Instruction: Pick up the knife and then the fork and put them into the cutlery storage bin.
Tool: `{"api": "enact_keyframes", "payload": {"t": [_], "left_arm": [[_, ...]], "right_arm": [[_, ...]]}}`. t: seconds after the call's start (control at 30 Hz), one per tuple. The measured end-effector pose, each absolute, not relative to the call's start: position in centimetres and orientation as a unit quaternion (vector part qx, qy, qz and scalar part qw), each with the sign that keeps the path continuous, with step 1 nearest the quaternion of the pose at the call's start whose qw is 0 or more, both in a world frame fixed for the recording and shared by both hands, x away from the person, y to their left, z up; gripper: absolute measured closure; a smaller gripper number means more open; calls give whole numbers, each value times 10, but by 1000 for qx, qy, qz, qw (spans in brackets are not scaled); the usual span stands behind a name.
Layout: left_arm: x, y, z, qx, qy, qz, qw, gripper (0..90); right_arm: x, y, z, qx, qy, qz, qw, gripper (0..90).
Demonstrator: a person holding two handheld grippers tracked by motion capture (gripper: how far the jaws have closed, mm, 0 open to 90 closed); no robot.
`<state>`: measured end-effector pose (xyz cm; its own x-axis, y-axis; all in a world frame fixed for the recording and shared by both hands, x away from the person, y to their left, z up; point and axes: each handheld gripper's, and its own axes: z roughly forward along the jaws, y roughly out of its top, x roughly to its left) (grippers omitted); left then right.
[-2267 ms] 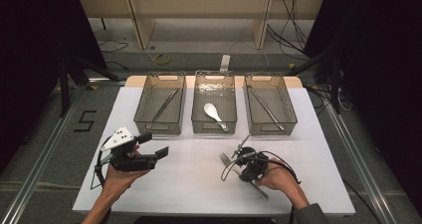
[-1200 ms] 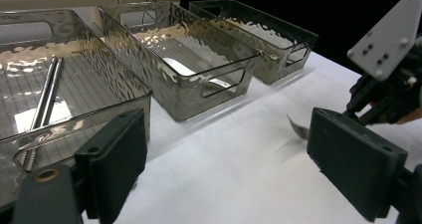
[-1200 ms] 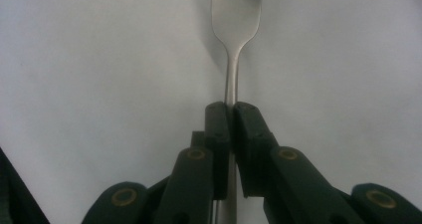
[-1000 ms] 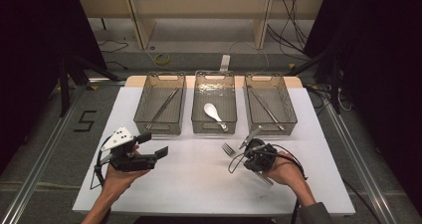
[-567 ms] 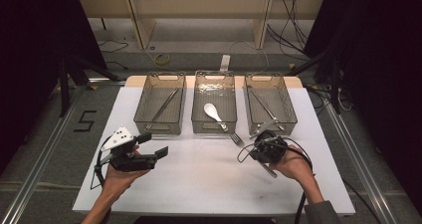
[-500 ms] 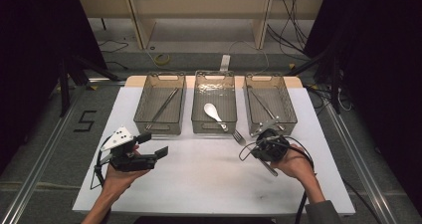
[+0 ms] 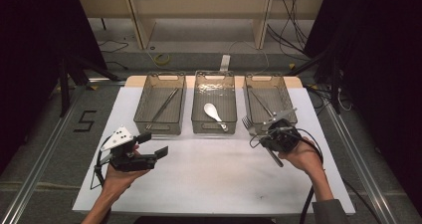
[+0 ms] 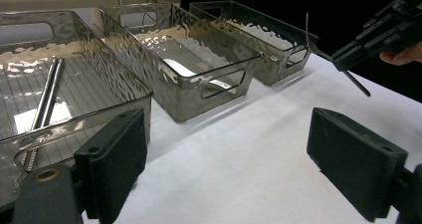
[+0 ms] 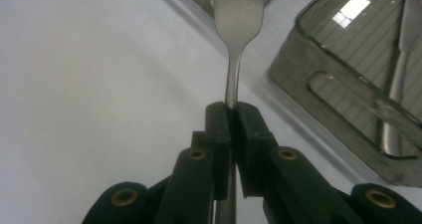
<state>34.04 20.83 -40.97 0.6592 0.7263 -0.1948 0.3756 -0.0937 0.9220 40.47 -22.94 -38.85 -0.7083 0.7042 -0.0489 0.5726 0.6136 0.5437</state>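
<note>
High view: white bench (image 7: 214, 179), three clear bins in a row, two hand-held grippers.
Right bin (image 7: 268, 103) is the landmark: middle bin (image 7: 214, 107) with a white spoon (image 7: 213, 111) sits just left of it, left bin (image 7: 160, 109) with chopsticks (image 7: 162, 107) beyond that. Right gripper (image 7: 268, 124) hangs at the right bin's near-left corner, fingers clenched on a fork (image 9: 233, 40) stem, tines toward that bin. Left gripper (image 7: 152, 145), well left of the right bin, fingers released, wide apart, holding nothing.

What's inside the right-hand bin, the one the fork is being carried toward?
The right bin holds at least one slim metal utensil lying along its floor; its type is unclear. The right gripper, shut on the fork, covers the bin's near end, so anything there is hidden.
</note>
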Motion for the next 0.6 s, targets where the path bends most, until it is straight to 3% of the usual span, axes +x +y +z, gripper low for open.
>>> {"api": "enact_keyframes", "payload": {"t": [0.6], "left_arm": [[340, 209, -410, 721, 382, 158, 556, 153]], "right_arm": [[439, -237, -363, 388, 869, 265, 159, 856]]}}
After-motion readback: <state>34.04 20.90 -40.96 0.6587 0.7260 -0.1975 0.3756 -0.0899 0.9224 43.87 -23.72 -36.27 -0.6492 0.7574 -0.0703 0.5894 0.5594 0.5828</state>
